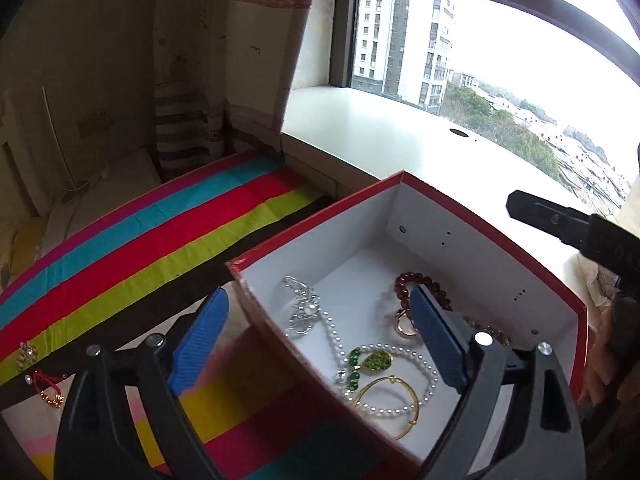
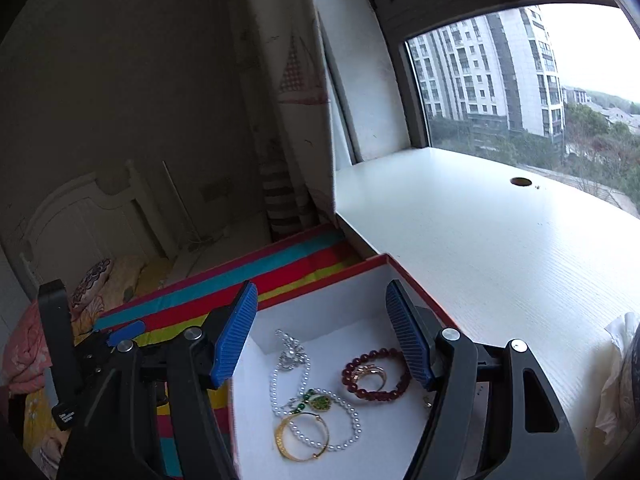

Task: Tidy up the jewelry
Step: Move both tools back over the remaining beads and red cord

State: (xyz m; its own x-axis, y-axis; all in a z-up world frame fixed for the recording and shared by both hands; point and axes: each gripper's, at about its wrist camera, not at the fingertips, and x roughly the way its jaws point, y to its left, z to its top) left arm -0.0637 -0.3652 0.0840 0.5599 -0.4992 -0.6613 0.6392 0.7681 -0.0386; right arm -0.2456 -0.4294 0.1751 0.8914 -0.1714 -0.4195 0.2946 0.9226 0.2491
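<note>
White counter ran along under the window, with a striped cloth spread on the surface to its left. Red box with a white interior sat open on the cloth, its far corner against the counter edge. Left tool hung over the box's near-left wall, spread wide, nothing between its blue pads, one pad outside the box and one above the inside. Right tool hovered above the box too, also spread wide and carrying nothing; its black body showed in the left view at the right edge. Inside the box lay the jewelry: a pearl necklace looped across the floor, a dark red bead bracelet toward the right wall, a gold bangle nearest the camera overlapping the pearls, a silver chain piece toward the far left corner, a green pendant on the pearls, and a gold ring inside the bead bracelet's loop. Outside the box, on the cloth at far left in the left view, lay a small red-and-gold piece and a small rhinestone piece just beyond it, both well apart from the box.
</note>
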